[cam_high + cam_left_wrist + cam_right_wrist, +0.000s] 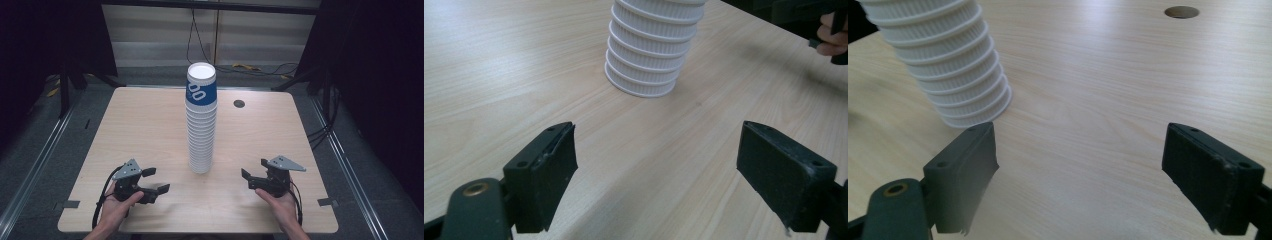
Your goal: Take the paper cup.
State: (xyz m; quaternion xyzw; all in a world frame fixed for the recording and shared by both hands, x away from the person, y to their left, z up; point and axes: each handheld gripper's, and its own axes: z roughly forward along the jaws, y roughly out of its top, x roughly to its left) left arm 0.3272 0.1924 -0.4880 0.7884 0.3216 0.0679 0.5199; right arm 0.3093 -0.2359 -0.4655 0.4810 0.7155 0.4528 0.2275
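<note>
Looking down from the high view, there's a tall stack of white ribbed paper cups standing upright around the middle of the light wooden desk, with the top cup wearing a blue band with white print. A small round dark hole sits in the desk toward the far right corner. Near the close edge, the left black two-jaw gripper is held in a hand at the left side, jaws spread apart and clamping nothing. The right black two-jaw gripper sits in the other hand at the right side — also spread wide, also empty. Both are well apart from the stack, one on each side.

Left gripper view: the two black jaws stand wide apart over bare wood, and the base of the cup stack is ahead, not touching them. The other hand shows at the top right.

Right gripper view: jaws apart again — the cup stack leans in at the upper left, near the left jaw, and the hole is at the top.
</note>
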